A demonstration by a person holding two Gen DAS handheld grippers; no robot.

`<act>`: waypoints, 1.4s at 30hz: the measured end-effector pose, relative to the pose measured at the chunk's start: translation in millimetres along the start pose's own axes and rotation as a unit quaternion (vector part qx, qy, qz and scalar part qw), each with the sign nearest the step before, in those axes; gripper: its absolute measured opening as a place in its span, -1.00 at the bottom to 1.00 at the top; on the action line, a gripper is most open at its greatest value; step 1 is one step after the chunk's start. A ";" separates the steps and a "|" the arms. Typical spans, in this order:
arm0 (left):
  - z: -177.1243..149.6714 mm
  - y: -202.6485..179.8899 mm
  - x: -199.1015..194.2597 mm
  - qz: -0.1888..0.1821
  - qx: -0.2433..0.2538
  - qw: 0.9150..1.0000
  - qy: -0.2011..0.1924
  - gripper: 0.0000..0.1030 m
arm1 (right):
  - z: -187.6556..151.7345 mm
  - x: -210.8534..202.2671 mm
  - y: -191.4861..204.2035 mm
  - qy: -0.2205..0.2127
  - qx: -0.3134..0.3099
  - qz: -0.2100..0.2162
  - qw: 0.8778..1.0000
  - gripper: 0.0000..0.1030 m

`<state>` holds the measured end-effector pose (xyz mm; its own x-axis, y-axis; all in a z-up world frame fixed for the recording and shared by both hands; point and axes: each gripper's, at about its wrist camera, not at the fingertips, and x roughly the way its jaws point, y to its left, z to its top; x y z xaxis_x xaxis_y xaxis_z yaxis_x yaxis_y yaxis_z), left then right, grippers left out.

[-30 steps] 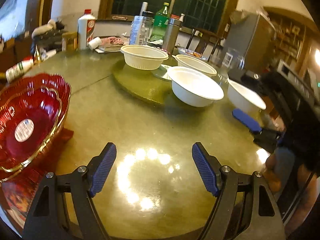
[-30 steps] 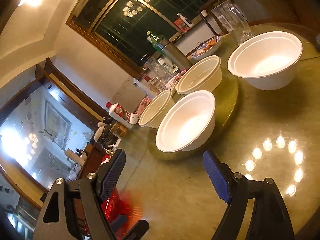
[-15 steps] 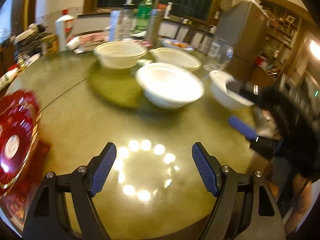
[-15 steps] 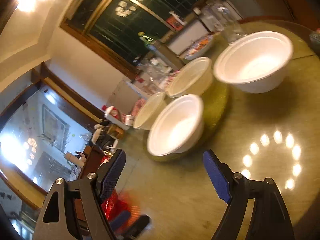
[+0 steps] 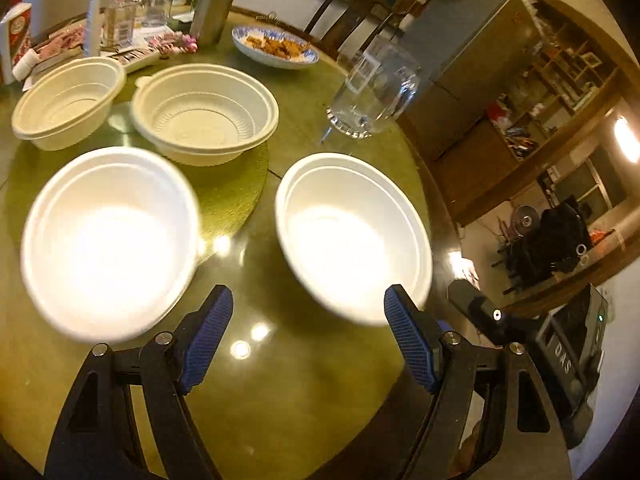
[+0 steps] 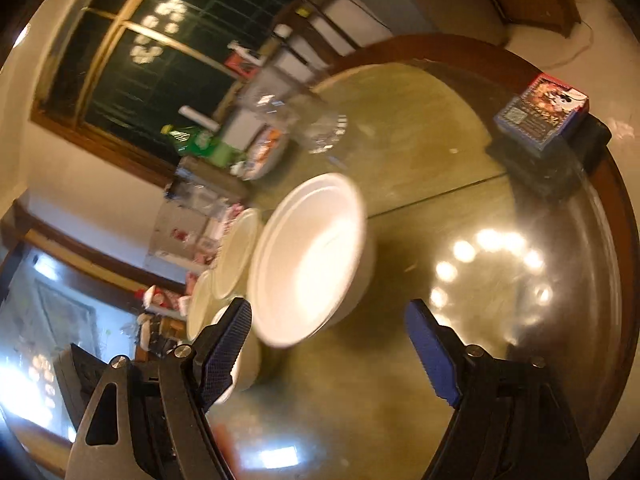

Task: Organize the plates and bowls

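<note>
White foam bowls (image 5: 352, 236) sit unstacked on the green table (image 5: 280, 380), two near a clear glass jug (image 5: 372, 96) and two cream ones beyond, as the left tool (image 5: 308, 344) and right tool (image 6: 332, 352) hover spread apart and empty, sorting seemingly not yet begun.

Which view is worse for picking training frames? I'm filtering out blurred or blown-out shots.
Right wrist view is worse: motion blur smears the near white bowl, the glass and the background, and lamp glare dots the table. Left wrist view is sharper at the cream bowls, though both white bowls are overexposed inside and soft at the rims.
</note>
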<state>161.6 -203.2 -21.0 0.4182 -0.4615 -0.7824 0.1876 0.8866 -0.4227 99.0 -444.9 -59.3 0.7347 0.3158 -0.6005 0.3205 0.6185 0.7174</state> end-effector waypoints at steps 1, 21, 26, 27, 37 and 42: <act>2.7 -0.8 4.9 0.000 -0.004 1.000 0.005 0.52 | 4.7 3.6 -3.4 0.005 0.001 -0.003 1.000 0.54; 36.1 6.6 43.1 -0.020 -0.028 0.998 0.051 -0.35 | 21.0 44.8 3.1 0.043 -0.035 -0.040 0.998 -0.64; 31.3 7.9 36.0 -0.005 -0.001 0.999 0.035 -0.88 | 16.6 40.5 6.3 0.027 -0.050 -0.056 0.997 -0.80; 29.5 9.3 31.2 -0.008 -0.001 0.999 0.031 -0.88 | 15.8 40.3 7.4 0.027 -0.050 -0.053 0.997 -0.80; 3.3 35.6 -32.6 0.003 0.007 0.999 -0.048 -0.87 | -27.8 15.5 54.3 -0.025 -0.116 -0.018 0.993 -0.83; -15.6 63.7 -66.8 0.036 0.004 0.995 -0.097 -0.86 | -64.7 19.0 83.1 -0.035 -0.152 0.000 0.988 -0.83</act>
<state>131.7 -116.3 -2.8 0.5946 -0.3831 -0.7069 0.1580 0.9177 -0.3645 100.9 -340.9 -34.0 0.7779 0.2713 -0.5668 0.1338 0.8099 0.5712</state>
